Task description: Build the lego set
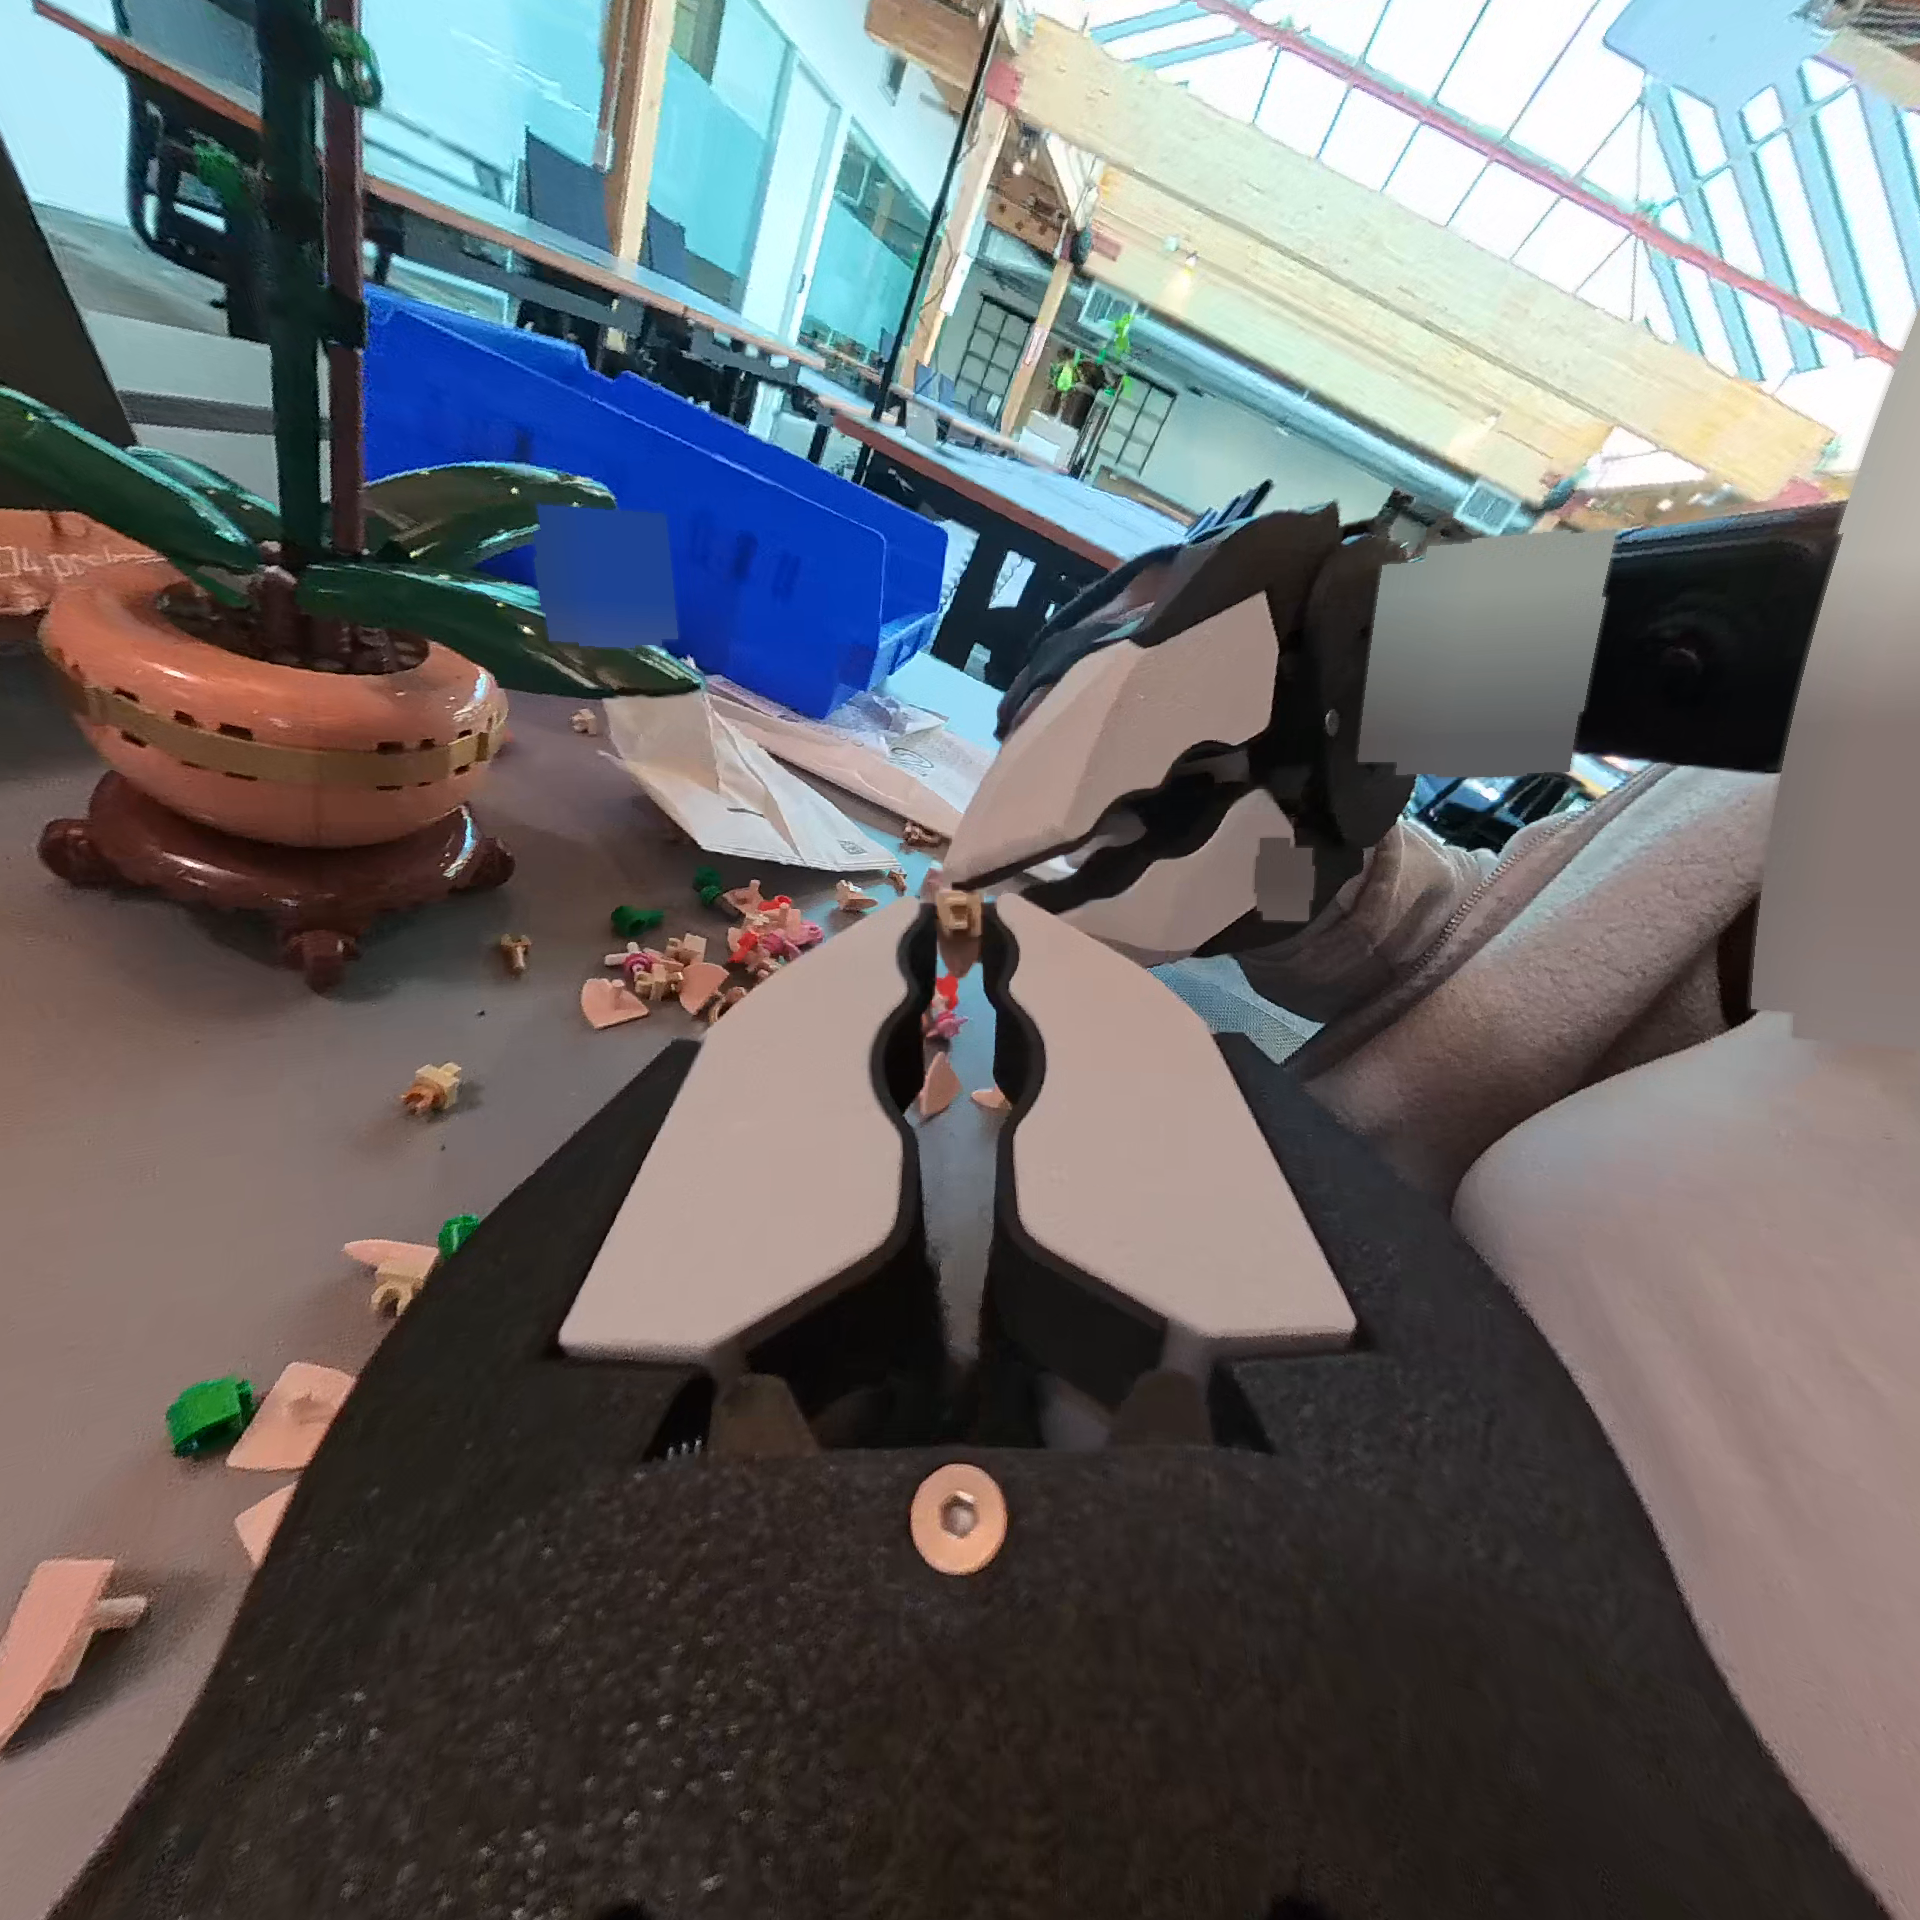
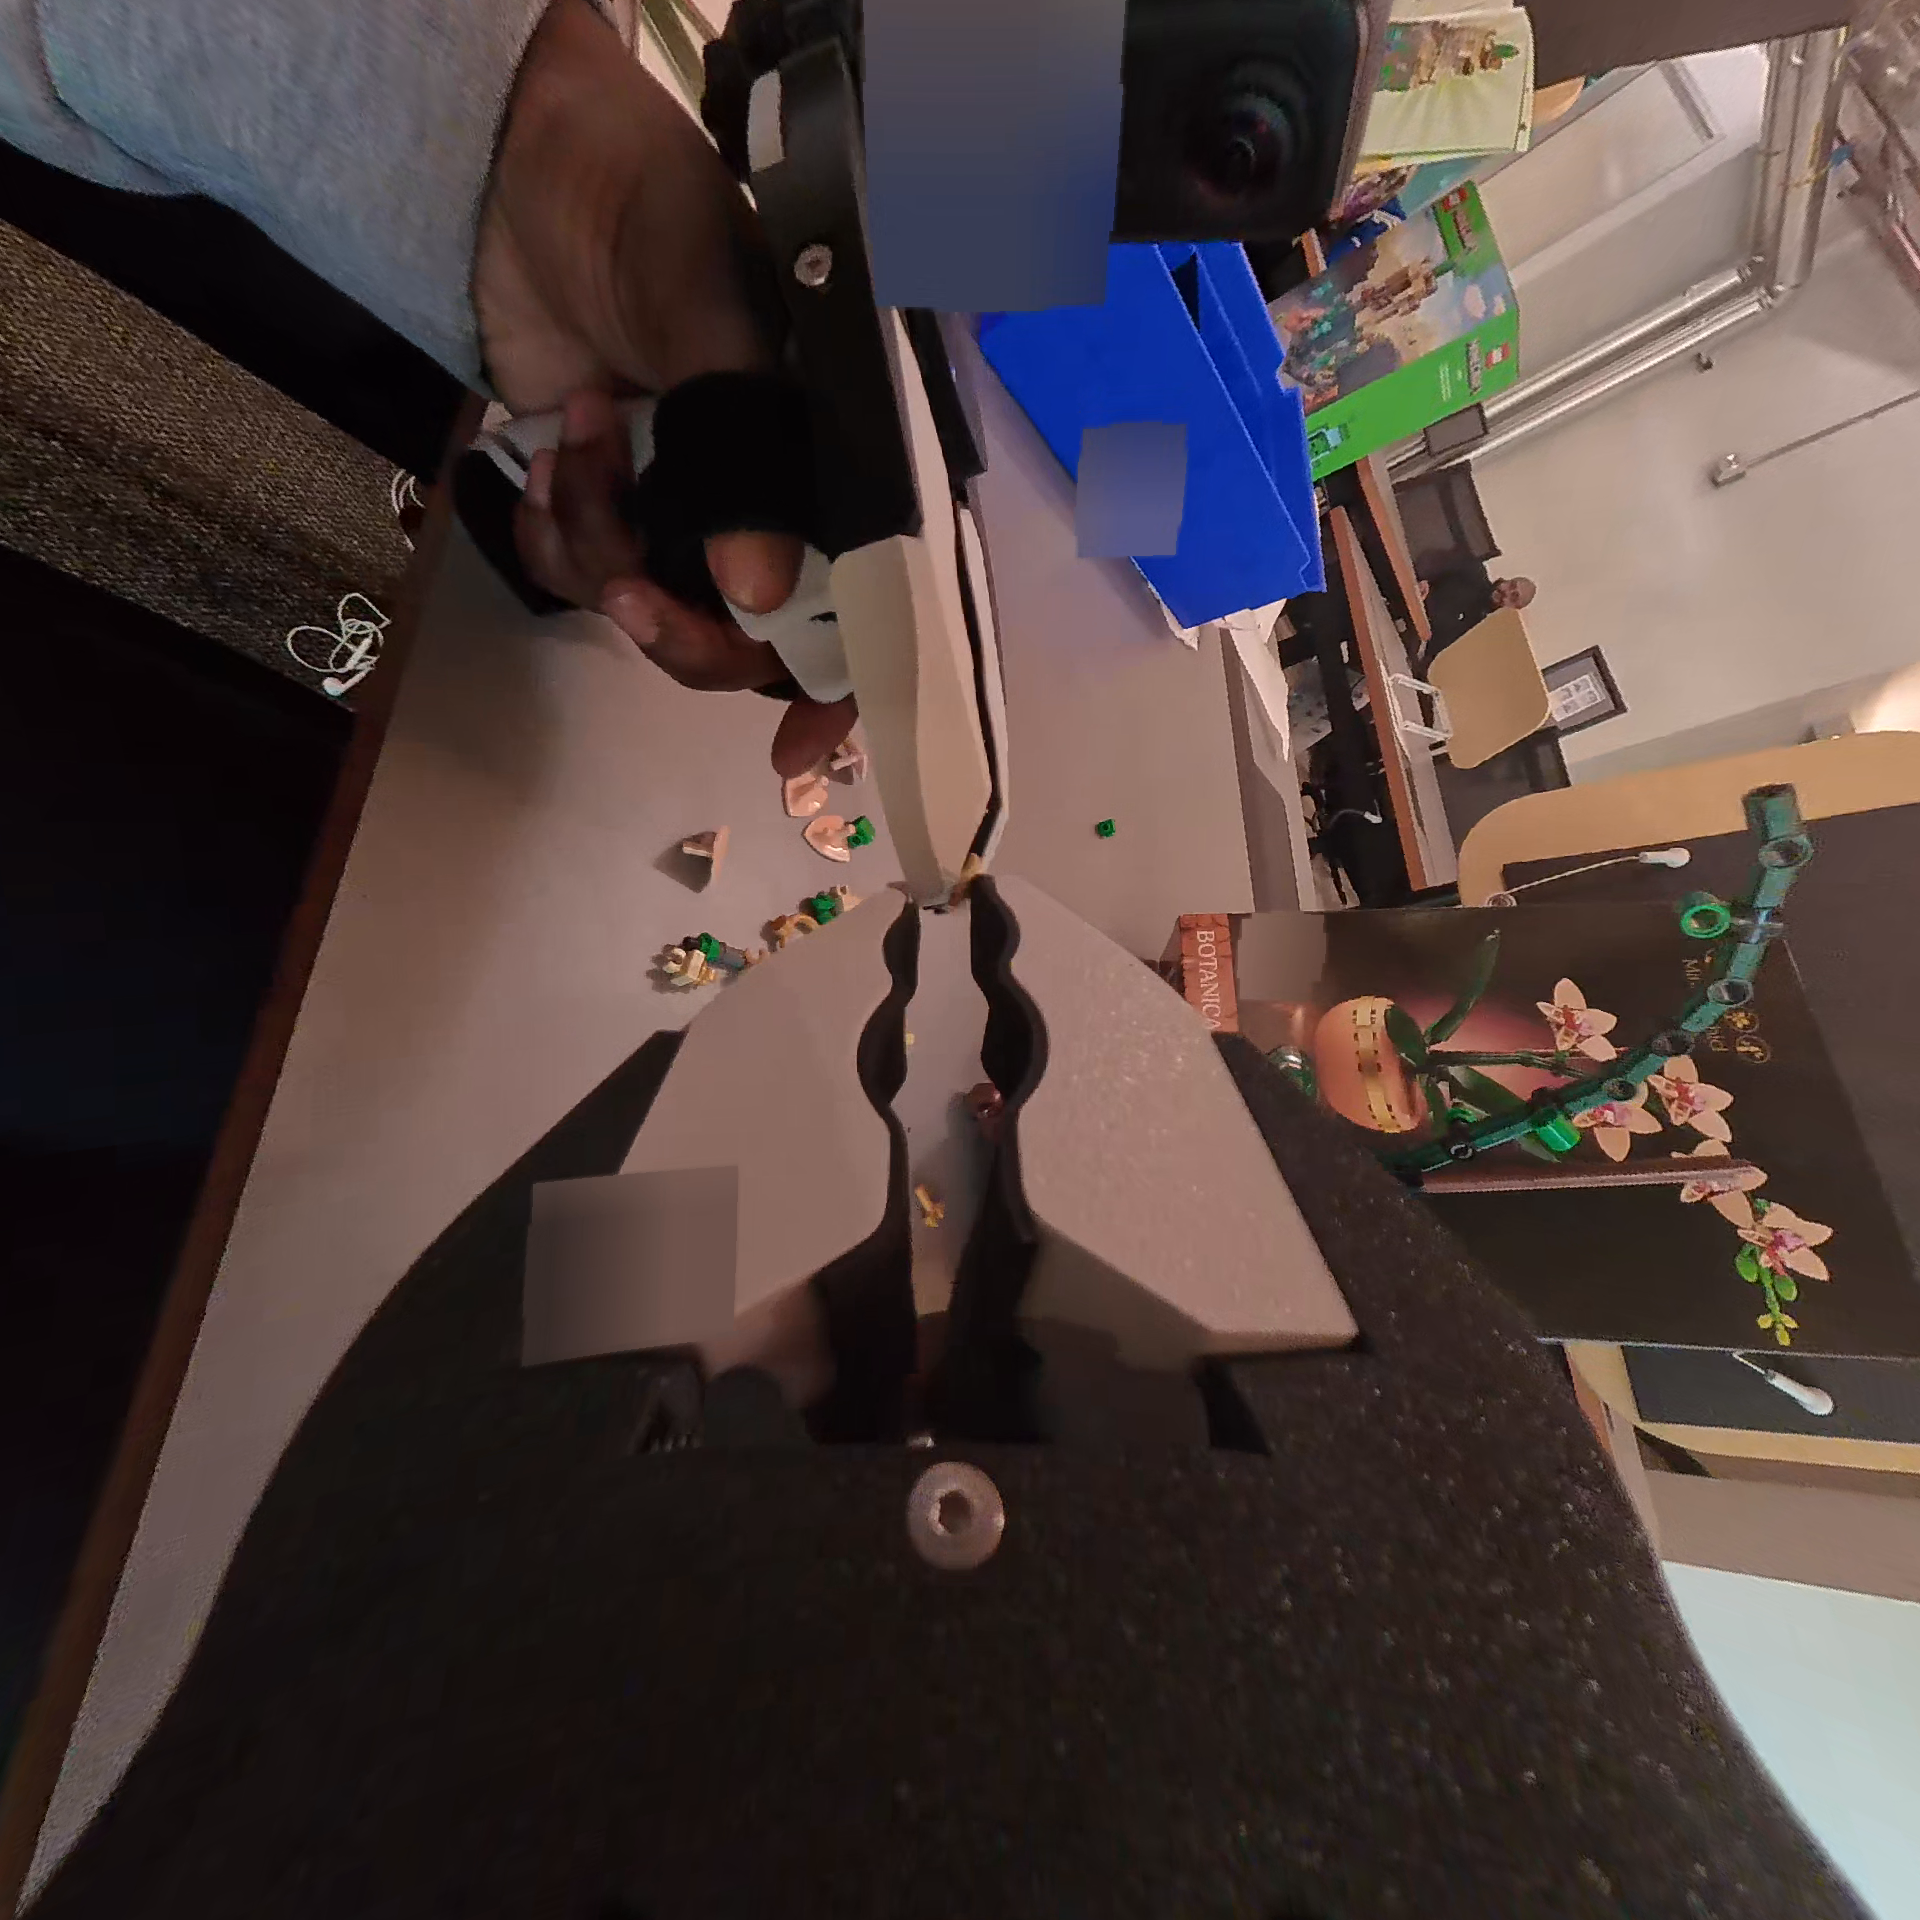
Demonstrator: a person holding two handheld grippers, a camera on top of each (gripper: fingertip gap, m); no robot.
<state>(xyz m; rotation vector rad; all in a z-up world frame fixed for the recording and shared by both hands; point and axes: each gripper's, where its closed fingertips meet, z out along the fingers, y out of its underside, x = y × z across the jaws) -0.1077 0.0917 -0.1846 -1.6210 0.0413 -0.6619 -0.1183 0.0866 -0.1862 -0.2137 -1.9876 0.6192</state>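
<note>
My left gripper [image 1: 956, 920] is shut on a small tan Lego piece [image 1: 954, 910], held above the grey table [image 1: 208, 1143]. My right gripper [image 1: 966, 883] comes in from the right, jaws nearly together, tips touching that same piece. In the right wrist view the right gripper [image 2: 945, 896] meets the left gripper's tip [image 2: 940, 878] from below, with a tan bit [image 2: 972, 864] at the contact. Whether the right holds a separate part is hidden. The built orchid pot [image 1: 281, 727] with green leaves stands at the left. Loose pink, tan and green pieces [image 1: 727, 945] lie scattered on the table.
A blue bin [image 1: 665, 499] and torn paper bags [image 1: 748, 790] lie behind the pieces. The set's box [image 2: 1621, 1226] stands at the right with a green stem [image 2: 1662, 1049] before it. A person's hand [image 2: 623, 312] holds the left gripper. The table edge [image 2: 312, 935] runs along the left. Both grippers' tips are close together, under 4 cm apart. The built orchid pot [image 1: 281, 727] is about 15 cm from both grippers' fingertips.
</note>
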